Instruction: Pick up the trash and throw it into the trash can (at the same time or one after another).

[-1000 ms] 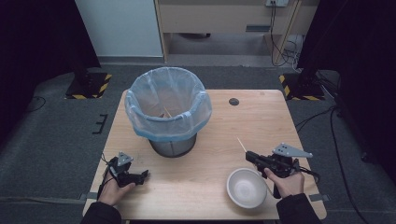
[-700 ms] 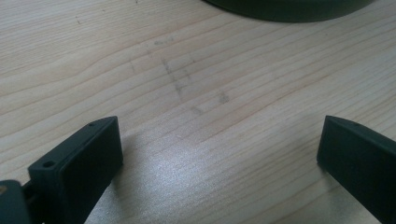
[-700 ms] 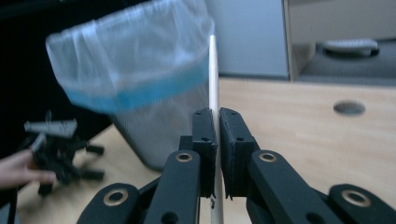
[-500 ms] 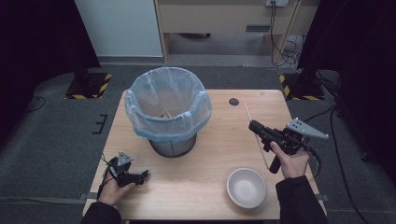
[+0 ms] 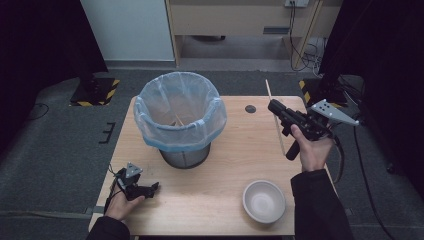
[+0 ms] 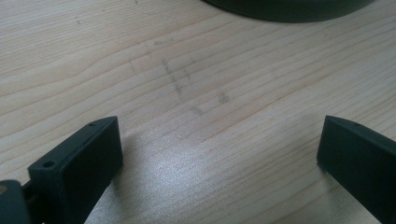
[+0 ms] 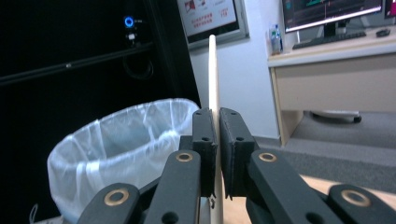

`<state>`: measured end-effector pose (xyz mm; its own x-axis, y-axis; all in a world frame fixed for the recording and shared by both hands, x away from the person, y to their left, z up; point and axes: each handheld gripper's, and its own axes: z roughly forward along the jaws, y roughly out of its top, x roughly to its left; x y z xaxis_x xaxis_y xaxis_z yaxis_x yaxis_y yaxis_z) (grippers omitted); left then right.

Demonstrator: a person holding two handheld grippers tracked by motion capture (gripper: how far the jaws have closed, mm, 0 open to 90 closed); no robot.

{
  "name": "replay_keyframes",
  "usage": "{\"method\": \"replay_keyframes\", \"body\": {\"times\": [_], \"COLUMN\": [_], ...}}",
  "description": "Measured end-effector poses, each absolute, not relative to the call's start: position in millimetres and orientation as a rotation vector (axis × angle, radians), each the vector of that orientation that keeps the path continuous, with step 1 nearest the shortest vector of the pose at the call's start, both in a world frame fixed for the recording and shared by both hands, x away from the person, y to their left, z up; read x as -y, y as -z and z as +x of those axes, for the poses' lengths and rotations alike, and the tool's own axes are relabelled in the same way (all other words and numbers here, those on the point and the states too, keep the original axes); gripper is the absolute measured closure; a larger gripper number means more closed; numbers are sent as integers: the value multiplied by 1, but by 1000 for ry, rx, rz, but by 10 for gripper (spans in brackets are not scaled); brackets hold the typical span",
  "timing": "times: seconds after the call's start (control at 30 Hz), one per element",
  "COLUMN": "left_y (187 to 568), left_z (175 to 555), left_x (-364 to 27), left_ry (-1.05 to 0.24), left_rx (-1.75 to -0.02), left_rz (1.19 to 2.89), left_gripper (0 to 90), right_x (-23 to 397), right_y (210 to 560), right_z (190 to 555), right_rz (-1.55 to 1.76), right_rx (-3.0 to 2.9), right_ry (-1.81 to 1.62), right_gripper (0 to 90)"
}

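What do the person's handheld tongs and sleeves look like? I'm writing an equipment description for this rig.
Both tongs are black. The right tongs have a pistol-style handle, a grey three-cornered plate with small holes on top, brass-coloured pivot rivets, flat rectangular pads and a trailing black cable. The left tongs carry a smaller grey plate and thin cables. Both sleeves are dark.
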<state>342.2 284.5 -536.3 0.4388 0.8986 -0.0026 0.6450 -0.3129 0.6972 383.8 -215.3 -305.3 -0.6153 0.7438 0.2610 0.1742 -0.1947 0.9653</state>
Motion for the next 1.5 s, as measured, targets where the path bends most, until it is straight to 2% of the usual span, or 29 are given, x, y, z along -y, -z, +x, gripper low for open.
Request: {"method": "replay_keyframes", "body": {"times": [1.03,1.5], "left_y": [536,536], "left_z": [343,343], "left_x": [-285,-284], "left_ry": [-519,-517], "left_rx": [-1287,-1286], "left_rz": [2068,2066], "left_gripper": [0,0], "right_x": [161,133], "right_y": [247,237], "right_z": [426,440], "right_rz": [962,951], "right_rx": [-1591,-1589], "right_ry": [-1932,-1958], "right_gripper": [860,860]}}
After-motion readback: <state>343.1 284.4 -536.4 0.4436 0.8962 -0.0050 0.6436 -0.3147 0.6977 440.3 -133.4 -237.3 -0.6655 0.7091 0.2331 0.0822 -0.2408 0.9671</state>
